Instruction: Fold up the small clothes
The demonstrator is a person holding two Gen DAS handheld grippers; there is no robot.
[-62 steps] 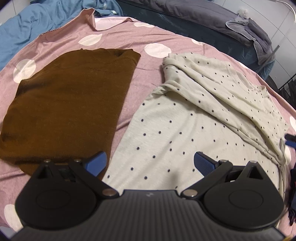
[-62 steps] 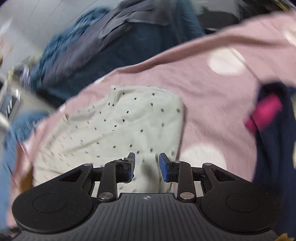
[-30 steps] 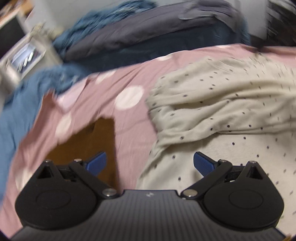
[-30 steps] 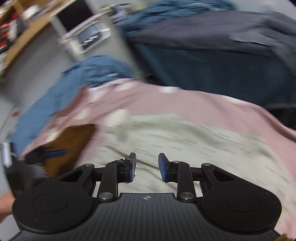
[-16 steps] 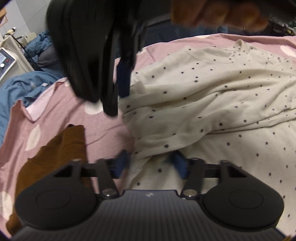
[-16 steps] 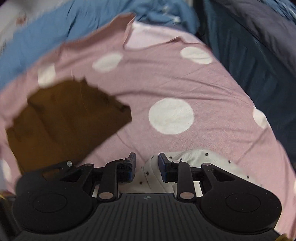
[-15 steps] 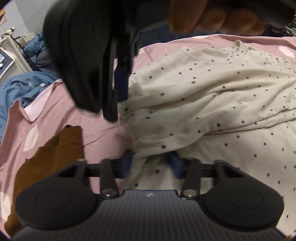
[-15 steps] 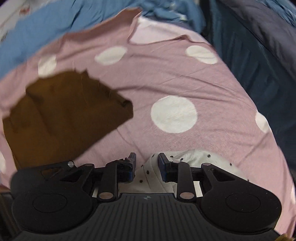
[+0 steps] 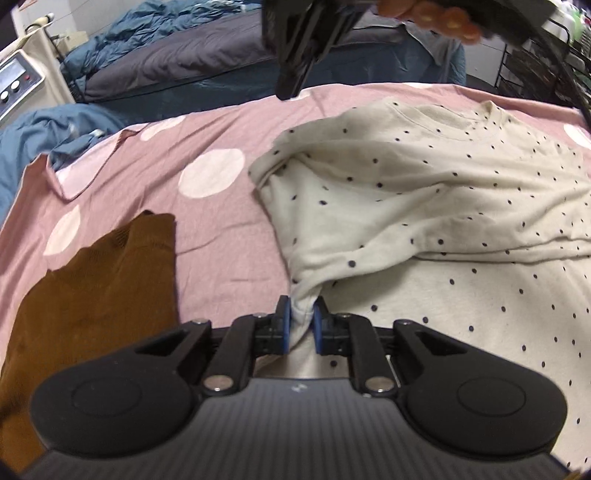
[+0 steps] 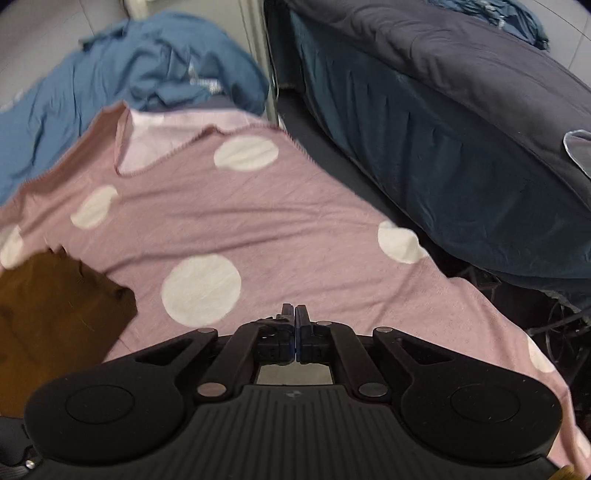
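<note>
Left wrist view: the left gripper [image 9: 302, 317] now pinches a bunched fold of the cream dotted shirt [image 9: 424, 206] between its blue pads; a second ago its jaws stood spread wide over the cloth, and they have just been closing on it. The shirt lies rumpled on the pink spotted sheet [image 9: 192, 229], its neckline toward the far edge, with a brown garment [image 9: 92, 295] lying flat to its left, apart from it. The right gripper [image 9: 303, 40] hangs above the sheet's far edge, higher in the picture than half a second ago, fingers of a hand [image 9: 428, 16] on its handle.

Right wrist view: the right gripper's [image 10: 294, 325] jaws are pressed together; half a second ago dotted cloth sat between them, and now no cloth shows there. Only this view shows the sheet's turned-back corner, the blue bedding [image 10: 122, 74] past it and the dark mattress [image 10: 443, 129] at right. The shirt appears only in the left view.
</note>
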